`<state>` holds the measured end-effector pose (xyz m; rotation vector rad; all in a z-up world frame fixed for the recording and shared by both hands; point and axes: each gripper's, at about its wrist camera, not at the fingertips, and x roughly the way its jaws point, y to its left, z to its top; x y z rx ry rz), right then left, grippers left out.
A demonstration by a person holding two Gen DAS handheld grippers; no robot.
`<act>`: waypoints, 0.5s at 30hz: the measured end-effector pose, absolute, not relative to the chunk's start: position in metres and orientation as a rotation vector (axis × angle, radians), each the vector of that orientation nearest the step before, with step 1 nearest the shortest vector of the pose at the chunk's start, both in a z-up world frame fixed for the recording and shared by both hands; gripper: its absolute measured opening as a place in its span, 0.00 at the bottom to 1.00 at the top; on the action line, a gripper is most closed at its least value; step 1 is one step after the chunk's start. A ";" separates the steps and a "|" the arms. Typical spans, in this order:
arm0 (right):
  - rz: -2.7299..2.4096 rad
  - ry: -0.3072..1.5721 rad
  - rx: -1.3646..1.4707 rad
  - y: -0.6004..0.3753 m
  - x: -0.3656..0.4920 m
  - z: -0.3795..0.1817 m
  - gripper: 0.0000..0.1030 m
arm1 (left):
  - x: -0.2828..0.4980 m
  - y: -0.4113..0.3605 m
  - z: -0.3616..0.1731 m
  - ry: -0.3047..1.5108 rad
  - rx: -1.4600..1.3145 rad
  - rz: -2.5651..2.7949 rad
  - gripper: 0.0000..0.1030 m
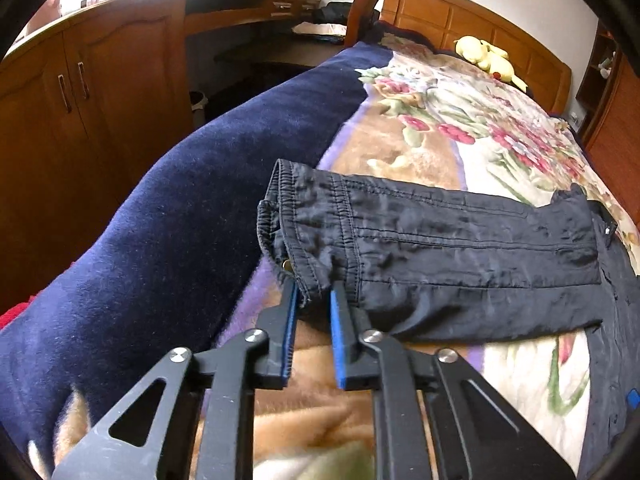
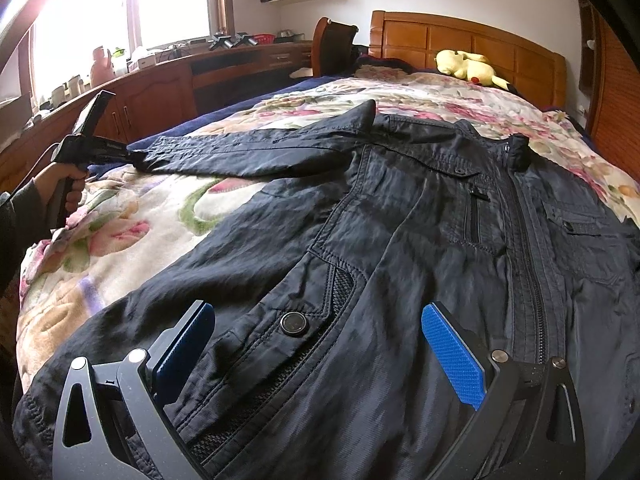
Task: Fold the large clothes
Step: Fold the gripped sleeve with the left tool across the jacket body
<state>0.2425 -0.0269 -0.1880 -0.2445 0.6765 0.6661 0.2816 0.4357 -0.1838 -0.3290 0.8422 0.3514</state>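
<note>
Where sunlight enters, jacket (image 2: 400,240) covers floral blanket (image 2: 160,216).

The left gripper (image 1: 314,294) points steeply down, its blue pads (image 1: 335,312) nearly together and pinching the jacket's cuff (image 1: 296,240) — held by a hand (image 2: 70,188) in a grey sleeve. The right gripper (image 2: 320,344) tilts down too, jaws spread wide over the jacket (image 2: 400,260) — nothing pressed between them.

A dark zipped jacket (image 2: 400,240) lies front-up and flat on the bed, one sleeve (image 1: 440,236) stretched sideways.
</note>
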 end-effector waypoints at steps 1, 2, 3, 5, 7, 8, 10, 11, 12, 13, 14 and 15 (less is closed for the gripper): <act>0.667 0.676 -0.245 -0.027 0.242 -0.188 1.00 | 0.281 0.433 -0.180 0.841 -0.320 0.353 0.11; 0.667 0.675 -0.245 -0.027 0.242 -0.188 1.00 | 0.280 0.427 -0.175 0.842 -0.305 0.360 0.10; 0.668 0.676 -0.245 -0.027 0.242 -0.188 1.00 | 0.279 0.420 -0.168 0.834 -0.281 0.362 0.10; 0.669 0.676 -0.247 -0.027 0.242 -0.188 1.00 | 0.277 0.405 -0.154 0.814 -0.247 0.347 0.09; 0.670 0.669 -0.243 -0.028 0.241 -0.187 1.00 | 0.276 0.387 -0.136 0.792 -0.218 0.319 0.09; 0.671 0.667 -0.241 -0.029 0.240 -0.186 1.00 | 0.276 0.374 -0.126 0.780 -0.201 0.300 0.09; 0.674 0.661 -0.230 -0.031 0.240 -0.185 1.00 | 0.276 0.352 -0.108 0.762 -0.172 0.271 0.08; 0.676 0.659 -0.224 -0.032 0.240 -0.185 1.00 | 0.276 0.341 -0.101 0.754 -0.161 0.257 0.08; 0.676 0.659 -0.215 -0.034 0.240 -0.185 1.00 | 0.275 0.327 -0.092 0.744 -0.149 0.241 0.08; 0.677 0.660 -0.203 -0.036 0.241 -0.184 1.00 | 0.274 0.313 -0.083 0.734 -0.138 0.221 0.08; 0.677 0.663 -0.194 -0.038 0.241 -0.184 1.00 | 0.274 0.301 -0.076 0.727 -0.129 0.209 0.08; 0.678 0.664 -0.182 -0.040 0.242 -0.184 1.00 | 0.273 0.286 -0.068 0.715 -0.112 0.207 0.08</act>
